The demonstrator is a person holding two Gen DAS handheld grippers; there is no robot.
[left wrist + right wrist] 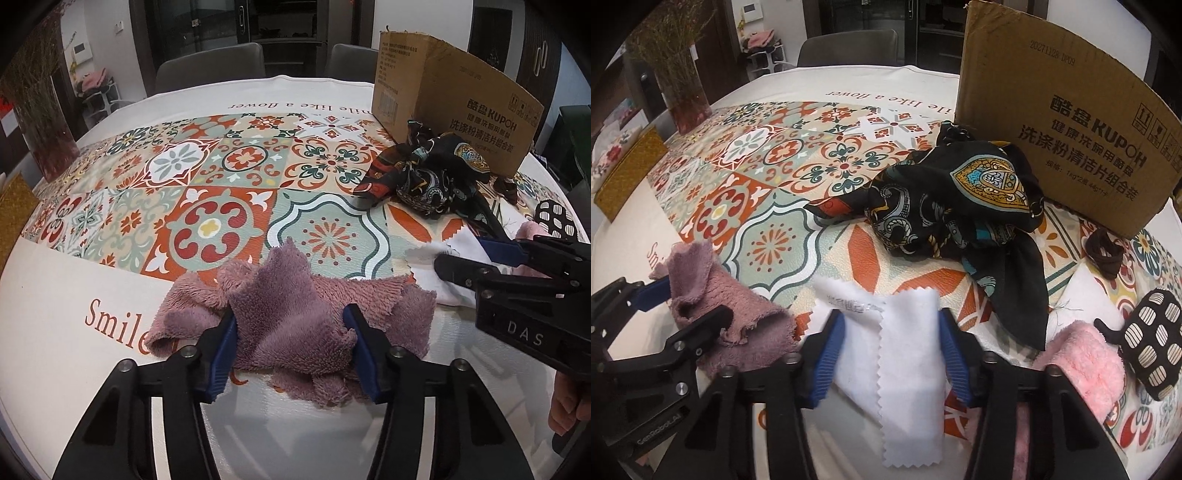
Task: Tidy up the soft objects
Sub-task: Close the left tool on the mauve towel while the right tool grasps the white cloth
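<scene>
While both grippers pinch cloths near the tabletop's front edge:
Left gripper [291, 347]: half-closed, bunching purple towel [295, 306].
Right gripper [892, 354]: half-closed, squeezing white cloth [908, 369].
Risk: thin white cloth may slip free when lifted.

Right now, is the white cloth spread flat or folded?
Folded: the white cloth lies doubled, one zigzag-edged layer over another, between the right claw's blue pads.

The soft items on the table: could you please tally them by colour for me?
Mauve towel: 1
White cloth: 1
Black patterned scarf: 1
Pink fluffy cloth: 1
Black-and-white spotted piece: 1
Dark brown band: 1
Total: 6
</scene>
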